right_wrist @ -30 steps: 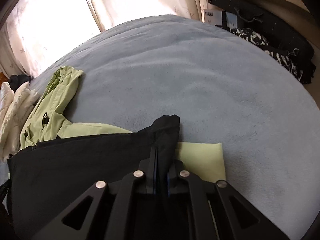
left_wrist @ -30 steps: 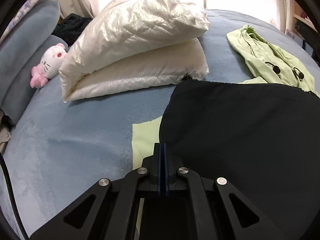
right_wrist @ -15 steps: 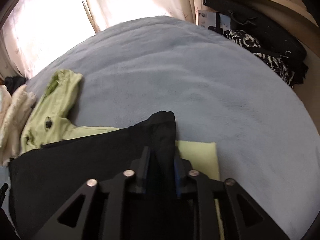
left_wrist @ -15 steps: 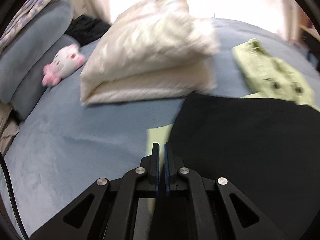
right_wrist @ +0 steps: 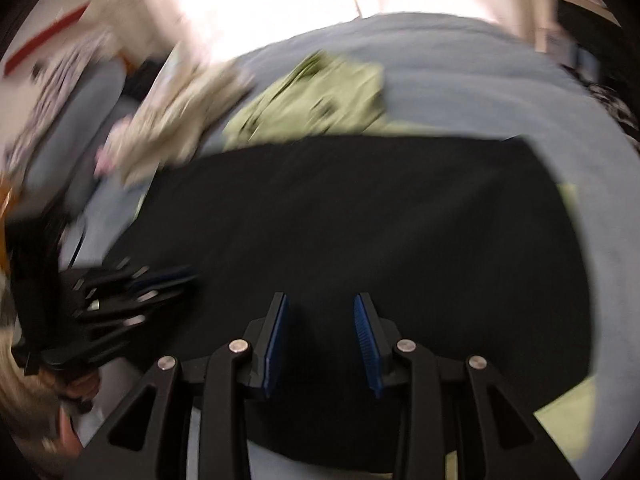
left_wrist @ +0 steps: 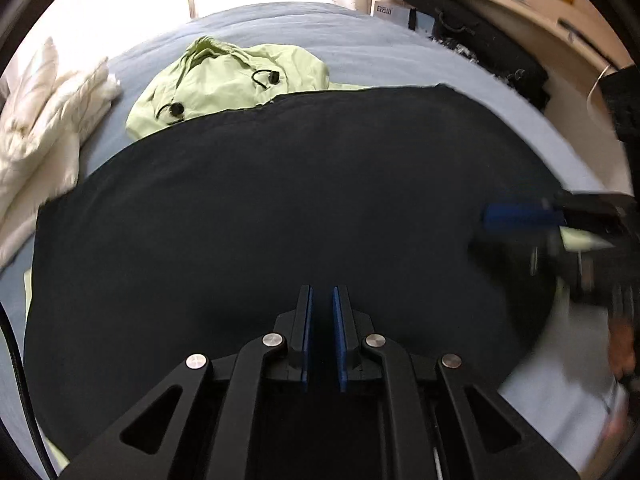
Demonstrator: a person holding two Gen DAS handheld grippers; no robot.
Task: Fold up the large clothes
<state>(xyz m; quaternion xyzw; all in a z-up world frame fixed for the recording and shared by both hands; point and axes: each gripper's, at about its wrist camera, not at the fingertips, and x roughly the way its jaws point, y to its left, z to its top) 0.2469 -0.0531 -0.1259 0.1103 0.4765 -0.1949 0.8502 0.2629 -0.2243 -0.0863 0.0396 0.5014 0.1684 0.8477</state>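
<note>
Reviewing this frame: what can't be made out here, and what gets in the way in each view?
- Green garment: mostly hidden under the black garment in both views.
- Black garment's near edge: left wrist view, covered by the left gripper.
- Right gripper: left wrist view, smeared and cut off at the right edge.
- Pillows and the bed's left side: right wrist view, motion blur.

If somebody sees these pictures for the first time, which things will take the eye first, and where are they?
First the large black garment, spread flat over the grey-blue bed and filling the middle of both views. Behind it lies a crumpled light green jacket, with white bedding piled at its left. In front, the left claw and the right claw are both opening, with nothing between the pads.
</note>
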